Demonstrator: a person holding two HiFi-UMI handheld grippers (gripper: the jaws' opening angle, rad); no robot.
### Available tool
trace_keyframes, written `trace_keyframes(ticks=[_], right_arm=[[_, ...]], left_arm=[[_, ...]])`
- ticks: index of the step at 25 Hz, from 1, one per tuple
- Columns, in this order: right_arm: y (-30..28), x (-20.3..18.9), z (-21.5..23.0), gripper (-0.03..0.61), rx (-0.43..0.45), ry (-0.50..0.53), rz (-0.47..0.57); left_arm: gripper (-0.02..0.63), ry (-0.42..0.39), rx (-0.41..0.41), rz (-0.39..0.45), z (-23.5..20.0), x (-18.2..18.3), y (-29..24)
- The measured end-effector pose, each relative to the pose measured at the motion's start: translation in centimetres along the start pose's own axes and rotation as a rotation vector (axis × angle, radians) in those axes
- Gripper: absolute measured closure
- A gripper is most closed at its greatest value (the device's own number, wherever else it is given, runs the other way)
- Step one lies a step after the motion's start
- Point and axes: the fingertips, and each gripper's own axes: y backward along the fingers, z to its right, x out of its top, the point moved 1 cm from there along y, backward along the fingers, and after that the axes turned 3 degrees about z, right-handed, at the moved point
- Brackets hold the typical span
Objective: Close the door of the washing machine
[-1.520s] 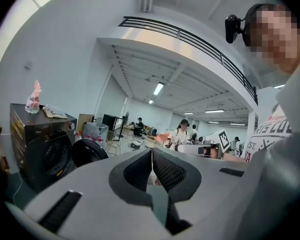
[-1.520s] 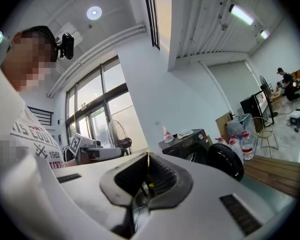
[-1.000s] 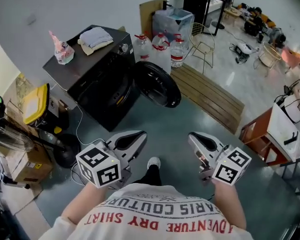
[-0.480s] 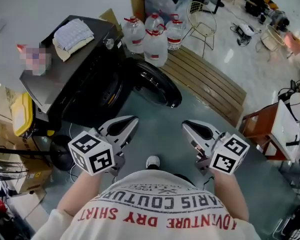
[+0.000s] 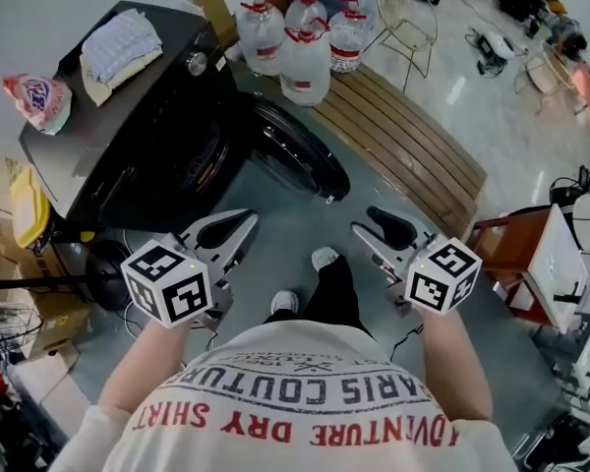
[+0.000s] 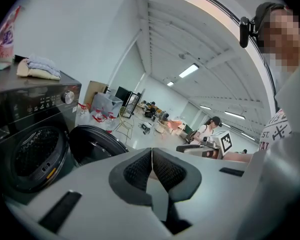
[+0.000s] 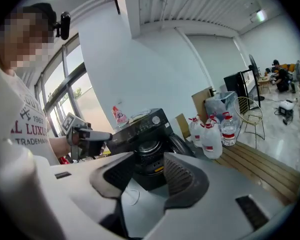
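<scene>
Washing machine (image 5: 128,165): black, on the floor ahead of you and to the left. A slatted wooden platform (image 5: 413,155) lies on the floor to its right. The door (image 5: 297,157) is wide open, swung out on its hinge toward the platform, leaving the drum opening (image 5: 202,160) exposed. Four water jugs (image 5: 303,62) stand bunched behind the door at the platform's far end. Your left gripper (image 5: 244,222) hangs short of the machine front, apart from the door; its fingers (image 6: 140,171) are pressed together with nothing in them. Your right gripper (image 5: 374,230) is alongside it, near the door's free edge but not touching; its fingers (image 7: 182,176) are spreading apart, nothing between them. A folded towel (image 5: 118,47) and a pink packet (image 5: 37,98) lie on the machine top.
</scene>
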Motion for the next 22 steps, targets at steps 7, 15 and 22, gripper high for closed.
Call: trace_keyframes(ticks=[7, 15, 22], right_arm=[[-4.9, -0.6, 7.6, 0.346, -0.001, 0.179, -0.176], [-10.9, -4.4, 14.0, 0.287, 0.021, 0.406, -0.391], [-15.4, -9.4, 17.4, 0.287, 0.062, 0.586, -0.555]], left_arm=[[0.583, 0.058, 0.102, 0.002, -3.1, 1.6, -2.6], [0.584, 0.128, 0.194, -0.011, -5.6, 1.0, -4.0], [0.583, 0.186, 0.267, -0.033, -7.8, -0.3, -4.1]])
